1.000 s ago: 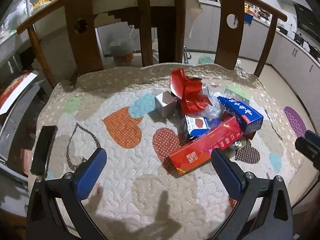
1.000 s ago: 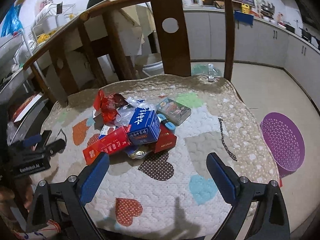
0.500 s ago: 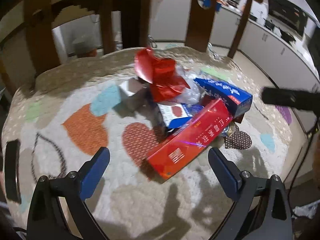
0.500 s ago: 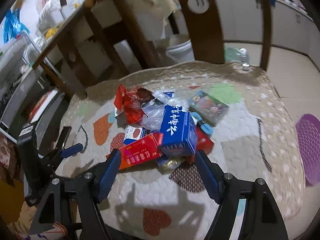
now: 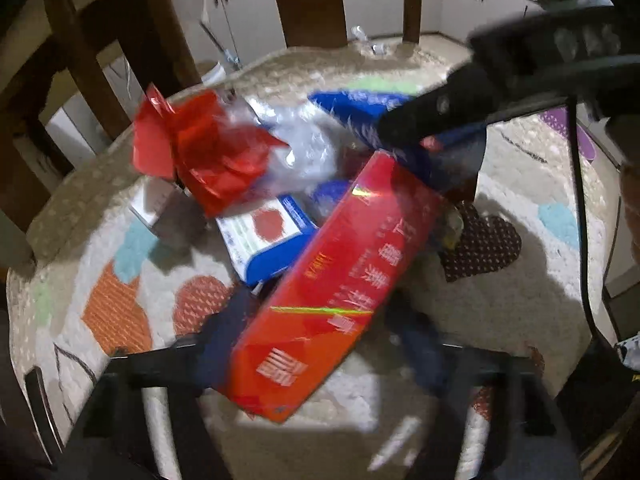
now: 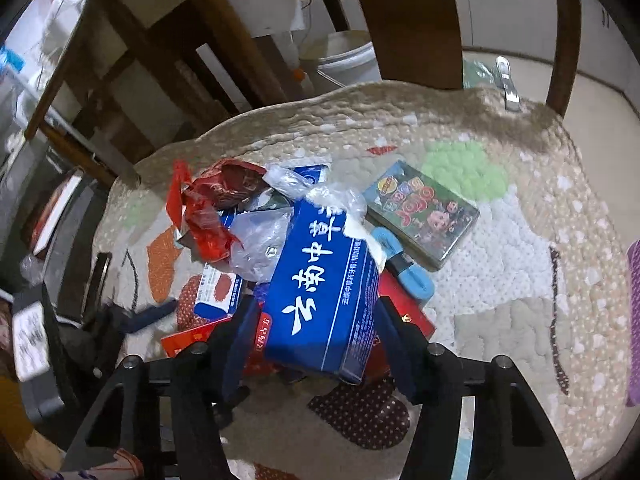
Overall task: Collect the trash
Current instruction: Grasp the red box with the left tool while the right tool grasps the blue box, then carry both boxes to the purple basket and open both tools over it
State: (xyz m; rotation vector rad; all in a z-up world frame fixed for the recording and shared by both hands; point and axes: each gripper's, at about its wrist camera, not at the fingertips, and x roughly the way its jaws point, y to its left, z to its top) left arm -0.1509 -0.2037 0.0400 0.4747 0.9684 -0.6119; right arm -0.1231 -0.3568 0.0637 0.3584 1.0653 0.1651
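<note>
My left gripper [image 5: 320, 344] straddles the long red box [image 5: 336, 292], its jaws just closing in; through the blur I cannot tell whether the pads press it yet. My right gripper [image 6: 316, 340] has been narrowing around the blue box [image 6: 324, 292], fingers close at both sides. Both boxes lie in the trash pile on the quilted chair cushion [image 6: 500, 280], beside red wrappers [image 6: 208, 208].
</note>
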